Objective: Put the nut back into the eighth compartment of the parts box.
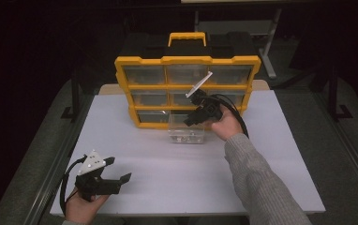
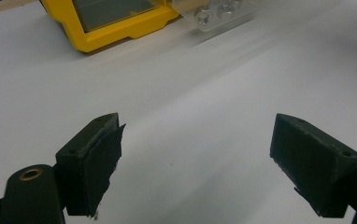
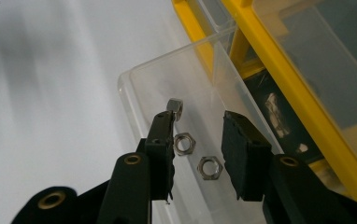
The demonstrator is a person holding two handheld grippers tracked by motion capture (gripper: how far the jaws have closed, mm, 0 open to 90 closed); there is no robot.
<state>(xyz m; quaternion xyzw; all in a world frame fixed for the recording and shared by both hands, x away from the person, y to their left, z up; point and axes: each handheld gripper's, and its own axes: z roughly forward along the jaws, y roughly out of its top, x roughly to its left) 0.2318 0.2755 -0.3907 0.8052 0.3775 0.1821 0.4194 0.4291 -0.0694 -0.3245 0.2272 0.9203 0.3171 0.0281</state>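
White worktop [image 1: 261, 159]: your right gripper [image 3: 200, 128] has its jaws released over the pulled-out clear drawer [image 3: 139, 88], hex nuts [image 3: 210, 167] below between them ungrasped; left gripper [image 2: 197, 154] idles with jaws spread wide.

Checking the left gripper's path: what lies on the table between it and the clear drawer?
Nothing: in the left gripper view, bare white table runs from the left gripper to the clear drawer.

Clear drawer [image 3: 167, 88] cut off at the bottom edge; contents of the yellow organizer's [image 1: 186, 60] drawers indistinct.
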